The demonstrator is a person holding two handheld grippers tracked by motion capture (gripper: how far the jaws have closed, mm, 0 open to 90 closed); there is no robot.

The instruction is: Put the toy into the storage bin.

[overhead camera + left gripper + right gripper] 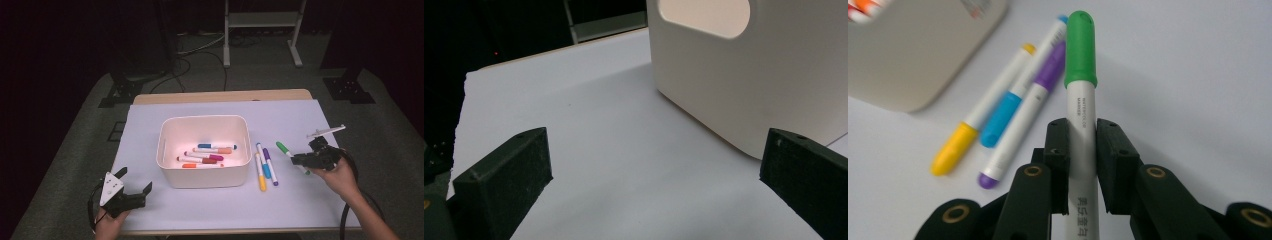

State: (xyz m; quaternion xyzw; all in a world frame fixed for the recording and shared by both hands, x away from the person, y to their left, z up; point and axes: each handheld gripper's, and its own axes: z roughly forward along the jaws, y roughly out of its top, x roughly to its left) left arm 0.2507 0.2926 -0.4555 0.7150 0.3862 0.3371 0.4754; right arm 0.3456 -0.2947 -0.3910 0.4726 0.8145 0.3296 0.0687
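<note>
Right of the white plastic bin (pixel 204 150), we pinch the green-capped white marker (pixel 1081 90) in our right gripper (pixel 1082 135), left gripper (pixel 649 165) spread idle, and must next carry it over the rim.

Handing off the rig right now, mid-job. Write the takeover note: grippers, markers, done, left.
Right gripper: shut on the green marker, by its white barrel.
Left gripper: open, holding nothing, near the bin's front left corner.
Done: several markers lie in the white bin.
Left: bin the green one, then the yellow marker, blue marker and purple marker lying on the table right of the bin.
</note>
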